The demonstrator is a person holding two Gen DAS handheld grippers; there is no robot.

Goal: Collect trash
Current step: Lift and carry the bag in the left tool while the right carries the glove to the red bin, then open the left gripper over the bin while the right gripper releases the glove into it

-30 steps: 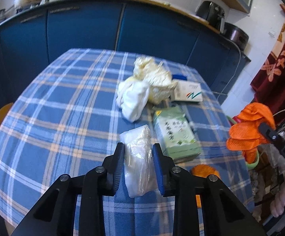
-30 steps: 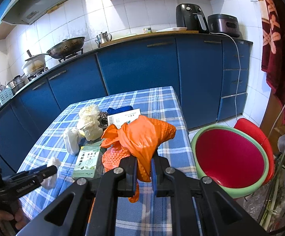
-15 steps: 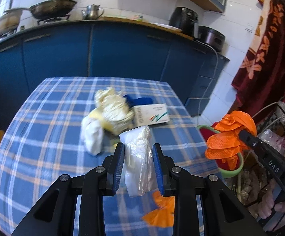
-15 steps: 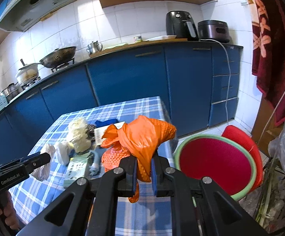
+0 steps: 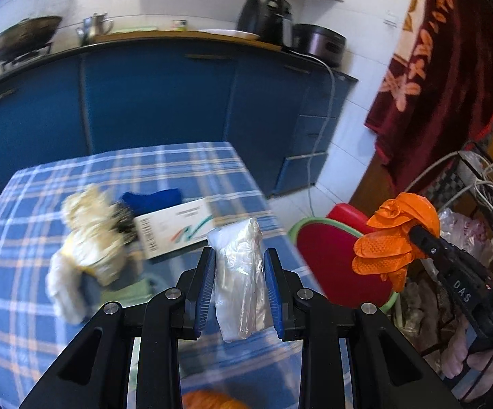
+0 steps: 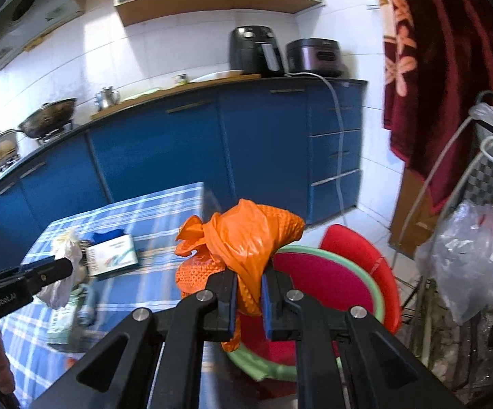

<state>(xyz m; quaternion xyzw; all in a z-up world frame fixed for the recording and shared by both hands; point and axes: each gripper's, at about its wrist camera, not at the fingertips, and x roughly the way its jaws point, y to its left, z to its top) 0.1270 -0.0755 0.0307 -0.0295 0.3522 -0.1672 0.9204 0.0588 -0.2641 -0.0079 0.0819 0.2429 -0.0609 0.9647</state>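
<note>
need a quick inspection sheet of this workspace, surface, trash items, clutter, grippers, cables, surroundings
surface: table with blue plaid tablecloth, partly covered.
job's things: clear plastic bag and orange glove bundle, both held; red bin with green rim on the floor beside the table.
clutter: white carton, cream crumpled wrapper, blue cloth, green packet, more orange scrap at the table's near edge.
grippers: left gripper shut on the bag; right gripper shut on the bundle, near the bin.
cables: white cord down the cabinet; white wires on the rack.
surroundings: blue cabinets, air fryer, rice cooker, wok, red curtain.
</note>
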